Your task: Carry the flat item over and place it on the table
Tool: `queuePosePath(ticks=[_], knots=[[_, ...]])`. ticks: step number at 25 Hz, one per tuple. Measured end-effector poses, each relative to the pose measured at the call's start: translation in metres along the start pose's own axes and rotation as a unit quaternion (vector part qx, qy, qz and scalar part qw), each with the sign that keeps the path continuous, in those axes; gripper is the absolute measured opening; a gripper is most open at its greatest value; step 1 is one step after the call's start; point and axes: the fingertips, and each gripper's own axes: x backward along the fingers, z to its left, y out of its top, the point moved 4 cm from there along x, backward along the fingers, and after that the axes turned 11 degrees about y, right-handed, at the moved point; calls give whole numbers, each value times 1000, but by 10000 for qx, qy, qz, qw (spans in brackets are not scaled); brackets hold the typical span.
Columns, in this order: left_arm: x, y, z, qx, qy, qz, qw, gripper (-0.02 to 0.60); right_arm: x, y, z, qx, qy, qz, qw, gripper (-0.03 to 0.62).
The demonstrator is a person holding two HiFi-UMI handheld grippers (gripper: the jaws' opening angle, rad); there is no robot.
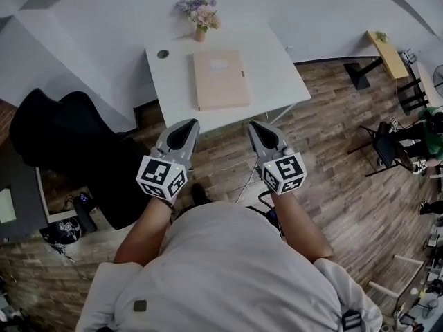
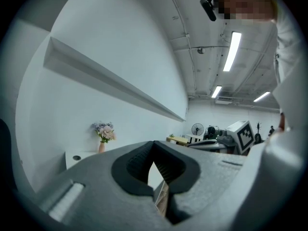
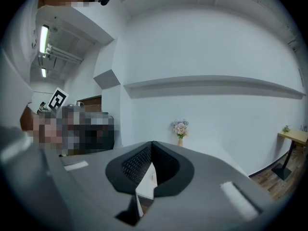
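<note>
Left gripper (image 1: 187, 127) and right gripper (image 1: 258, 127), 2 pairs of jaws closed tip to tip and empty, flat beige board (image 1: 220, 79) lying on white table (image 1: 273, 64) ahead of both, flower vase (image 1: 200, 16) beyond.

surface: white table (image 1: 277, 75) | on it: flat beige folder (image 1: 220, 79), flower vase (image 1: 200, 19) at back edge

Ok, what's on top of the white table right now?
On the white table a flat beige item lies in the middle, and a vase of flowers stands at the far edge, near a round cable hole. Anything beneath the flat item is covered.
</note>
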Motion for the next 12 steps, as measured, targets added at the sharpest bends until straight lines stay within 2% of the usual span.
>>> queuePosePath(ticks=[12], knots=[[25,-31,-122,-14,471,-22,9989,0,117,-22,-16,81,411,-189,9989,9]])
